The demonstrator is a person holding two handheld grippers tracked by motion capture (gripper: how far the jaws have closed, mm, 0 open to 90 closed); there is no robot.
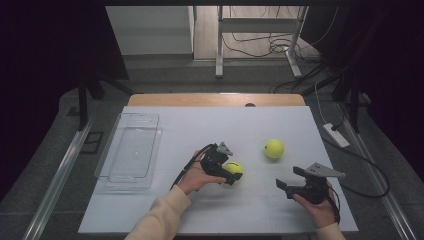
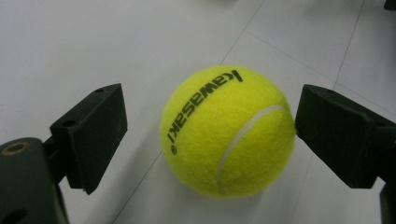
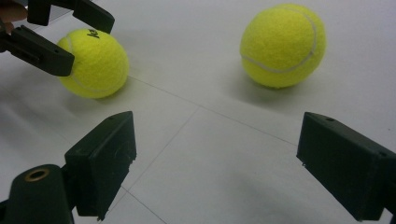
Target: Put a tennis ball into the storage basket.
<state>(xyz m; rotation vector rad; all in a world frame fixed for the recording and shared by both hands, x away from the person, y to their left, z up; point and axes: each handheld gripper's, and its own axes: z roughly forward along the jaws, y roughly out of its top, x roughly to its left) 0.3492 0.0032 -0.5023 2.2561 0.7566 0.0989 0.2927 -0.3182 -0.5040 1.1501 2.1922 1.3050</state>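
Straddling tennis ball [image 2: 228, 131], left gripper [image 2: 210, 135], one pad touching

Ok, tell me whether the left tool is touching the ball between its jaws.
Touching on one side. The left gripper view shows the ball against one jaw of the left tool, with a clear gap to the other jaw.

Both hand-held grippers [image 1: 231, 176] [image 1: 289, 178] wide-jawed, low.
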